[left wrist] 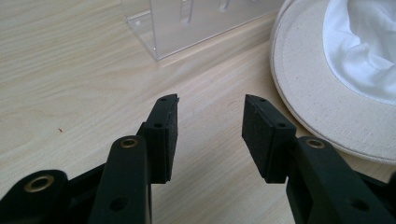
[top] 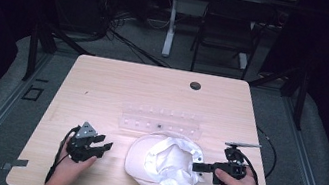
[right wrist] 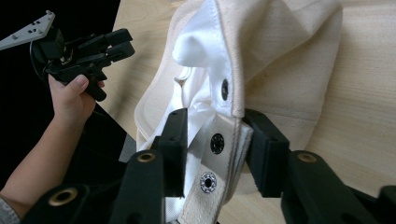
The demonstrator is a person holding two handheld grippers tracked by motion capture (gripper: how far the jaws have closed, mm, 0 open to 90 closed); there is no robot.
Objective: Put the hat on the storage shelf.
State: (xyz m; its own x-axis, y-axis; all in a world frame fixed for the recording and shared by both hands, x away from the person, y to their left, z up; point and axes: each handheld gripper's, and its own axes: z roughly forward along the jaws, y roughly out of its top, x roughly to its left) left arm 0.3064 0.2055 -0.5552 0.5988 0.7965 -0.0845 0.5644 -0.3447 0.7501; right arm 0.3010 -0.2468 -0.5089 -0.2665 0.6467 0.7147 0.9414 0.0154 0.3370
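The cream canvas cap point(top: 163, 166) with white lining lies upside down, its opening facing up, at the near middle of the light wood desk point(top: 118, 82), between the two hands and just in front of a clear acrylic rack point(top: 160, 122).

The right hand-held gripper point(top: 199, 167) points level toward the cap from the cap's right side. In the right gripper view, the jaws straddle the snap strap point(right wrist: 219, 154) at the cap's back rim: the strap, with its dark and metal snaps, stands between the two black pads. One pad lies against the outer canvas; the other sits by the white lining. Whether both pads press on the fabric cannot be told, so the grip is judged as near closure, not confirmed.

The left hand-held gripper point(top: 98, 148) is released: its jaws stand apart with bare desk between them. It points toward the cap's left side, and the left gripper view shows the flat brim point(left wrist: 317, 93) just beyond and to the right of its jaws.

The cap's long axis runs roughly left to right across the desk, brim toward the left hand, strap toward the right. The right hand is the nearer, being already at the rim; the next move likely depends on securing that strap edge.
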